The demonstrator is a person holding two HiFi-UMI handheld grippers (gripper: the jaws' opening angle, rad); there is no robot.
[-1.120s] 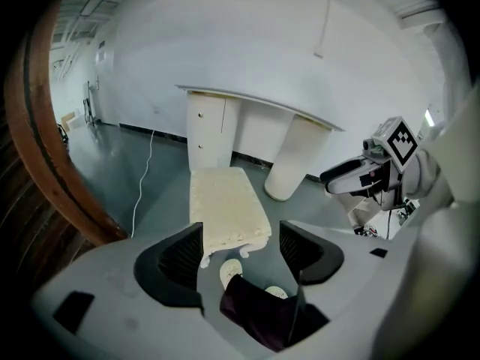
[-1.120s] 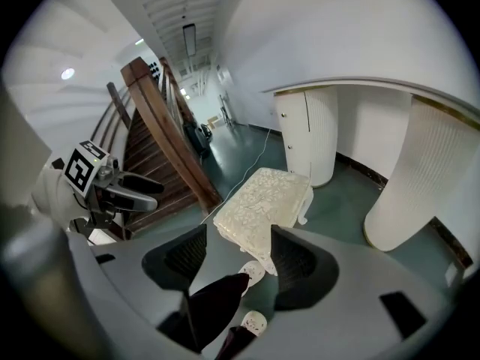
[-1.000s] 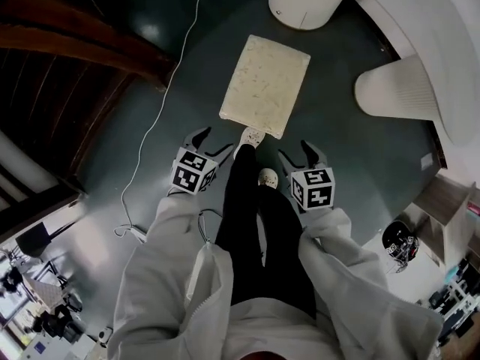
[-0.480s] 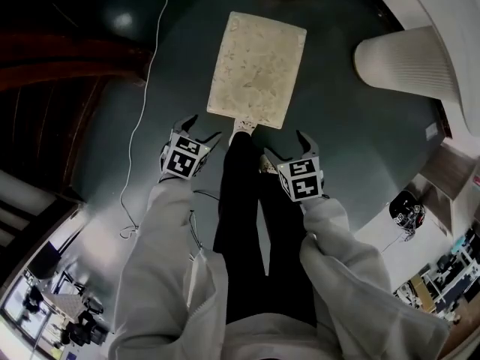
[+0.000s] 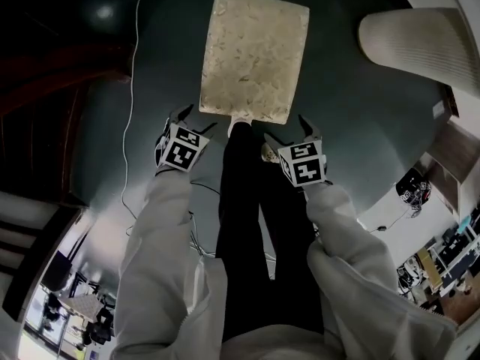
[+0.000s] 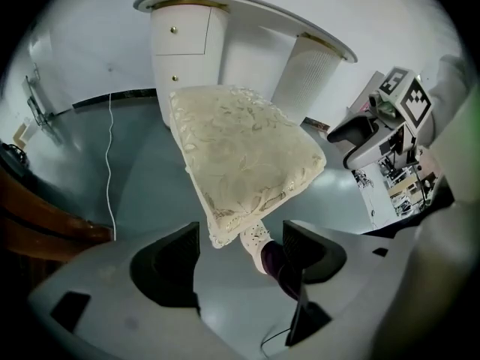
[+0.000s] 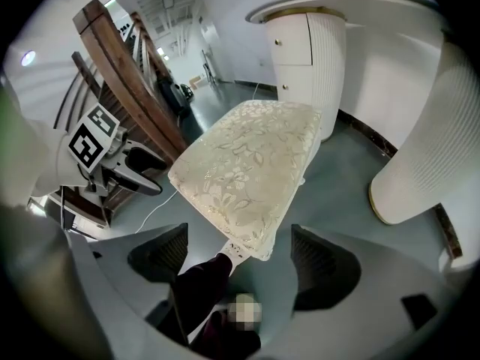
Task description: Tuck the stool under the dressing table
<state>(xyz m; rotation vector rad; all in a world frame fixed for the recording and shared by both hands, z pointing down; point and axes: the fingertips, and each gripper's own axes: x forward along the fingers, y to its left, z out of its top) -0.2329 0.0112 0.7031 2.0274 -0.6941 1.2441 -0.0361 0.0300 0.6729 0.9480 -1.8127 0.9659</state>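
The left claw (image 5: 196, 120) and right claw (image 5: 286, 128), just opened wide and gripping nothing, have dropped beside the cushioned stool (image 5: 253, 55)'s near edge, so pushing it under the dressing table (image 6: 247, 10) seems imminent.

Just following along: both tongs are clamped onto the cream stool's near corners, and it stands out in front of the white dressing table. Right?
Not clamped. The left tongs and right tongs stand open, having just been opening, the stool's near corners ahead of them untouched; both gripper views show it. The stool does stand in front of the dressing table.
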